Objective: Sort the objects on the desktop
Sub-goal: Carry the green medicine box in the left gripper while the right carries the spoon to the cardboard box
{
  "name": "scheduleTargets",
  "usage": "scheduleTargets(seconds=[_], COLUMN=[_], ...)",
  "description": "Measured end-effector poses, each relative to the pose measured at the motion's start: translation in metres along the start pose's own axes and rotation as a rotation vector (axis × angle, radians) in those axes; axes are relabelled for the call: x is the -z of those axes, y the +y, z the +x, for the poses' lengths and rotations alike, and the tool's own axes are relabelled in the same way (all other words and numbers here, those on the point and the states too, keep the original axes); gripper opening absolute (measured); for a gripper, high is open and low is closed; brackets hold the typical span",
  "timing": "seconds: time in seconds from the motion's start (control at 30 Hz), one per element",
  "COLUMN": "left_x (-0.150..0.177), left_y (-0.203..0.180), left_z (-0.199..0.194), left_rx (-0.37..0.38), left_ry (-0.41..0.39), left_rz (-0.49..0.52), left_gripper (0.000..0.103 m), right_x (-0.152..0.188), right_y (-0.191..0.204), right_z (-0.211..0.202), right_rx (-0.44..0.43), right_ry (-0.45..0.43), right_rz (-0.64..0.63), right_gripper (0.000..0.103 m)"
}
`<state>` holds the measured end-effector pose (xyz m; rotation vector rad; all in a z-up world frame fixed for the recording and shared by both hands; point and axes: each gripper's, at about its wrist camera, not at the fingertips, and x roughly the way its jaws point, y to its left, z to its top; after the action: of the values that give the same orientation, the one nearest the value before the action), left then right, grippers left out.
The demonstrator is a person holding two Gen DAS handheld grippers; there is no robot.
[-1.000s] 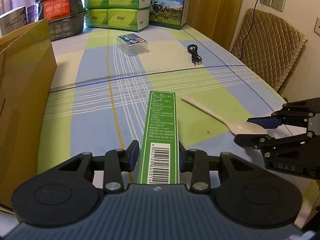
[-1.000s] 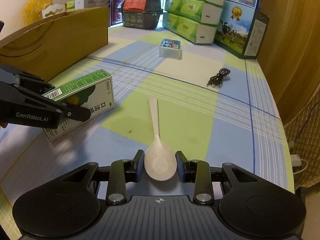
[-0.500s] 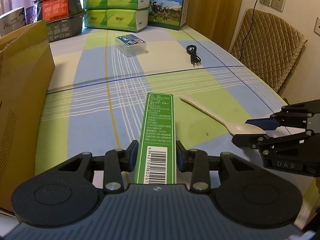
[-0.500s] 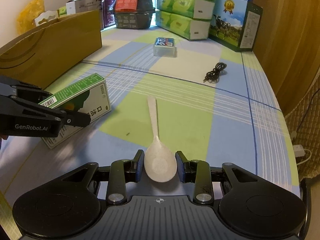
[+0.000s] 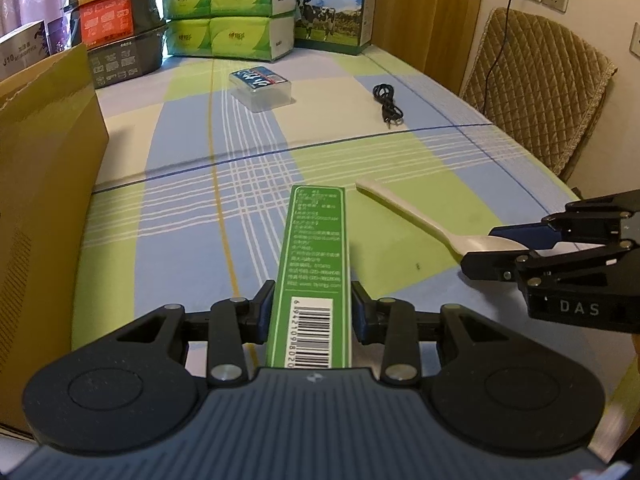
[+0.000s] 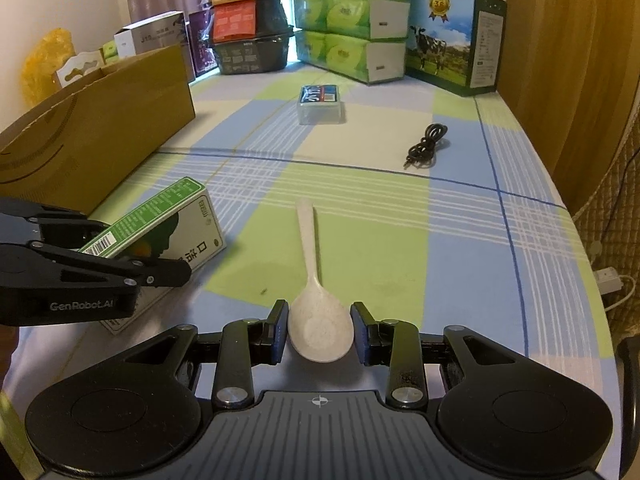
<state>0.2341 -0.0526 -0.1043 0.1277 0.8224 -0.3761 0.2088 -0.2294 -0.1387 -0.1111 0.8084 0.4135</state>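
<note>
Two grippers are mine to report, each clamped on one thing. My left gripper [image 5: 311, 312] has its fingers pressed against the long sides of one green box [image 5: 316, 264], barcode end nearest the camera; from the right wrist view the box [image 6: 168, 232] sits tilted, far end down on the table [image 6: 460, 260], near the left edge. My right gripper [image 6: 319, 332] has its fingers closed on the bowl of one pale spoon [image 6: 316, 300], with the handle pointing away toward the far end – the spoon lies flat near the middle of the near half.

Loose on the checked cloth beyond: one small clear case [image 6: 320, 104] with a blue label and one coiled black cable [image 6: 427, 145], well apart, the cable nearer the right edge. One open cardboard box [image 6: 96, 120] runs along the left edge. At the far edge I count four green tissue packs [image 6: 352, 12] showing, stacked two high, with one milk carton box [image 6: 452, 40] in the far right corner.
</note>
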Motion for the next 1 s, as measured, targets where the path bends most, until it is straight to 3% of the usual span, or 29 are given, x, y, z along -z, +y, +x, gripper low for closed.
scheduleTargets(seconds=[0.1,0.53,1.0], left_x=[0.000,-0.006,-0.013], left_y=[0.001,-0.004,0.000], left_z=[0.002,-0.016,-0.052], left_rx=[0.002,0.022,0.049], left_ry=[0.010,-0.022,-0.049], left_rz=[-0.005,0.001,-0.050], left_gripper=[0.026,0.025,0.025], right_x=[0.000,-0.011,-0.015], right_y=[0.000,0.012,0.029], right_z=[0.000,-0.010,-0.053], right_rx=[-0.002,-0.020,0.020], right_ry=[-0.002,-0.052,-0.123], right_rz=[0.006,0.015,0.087], right_gripper=[0.031,0.031,0.031])
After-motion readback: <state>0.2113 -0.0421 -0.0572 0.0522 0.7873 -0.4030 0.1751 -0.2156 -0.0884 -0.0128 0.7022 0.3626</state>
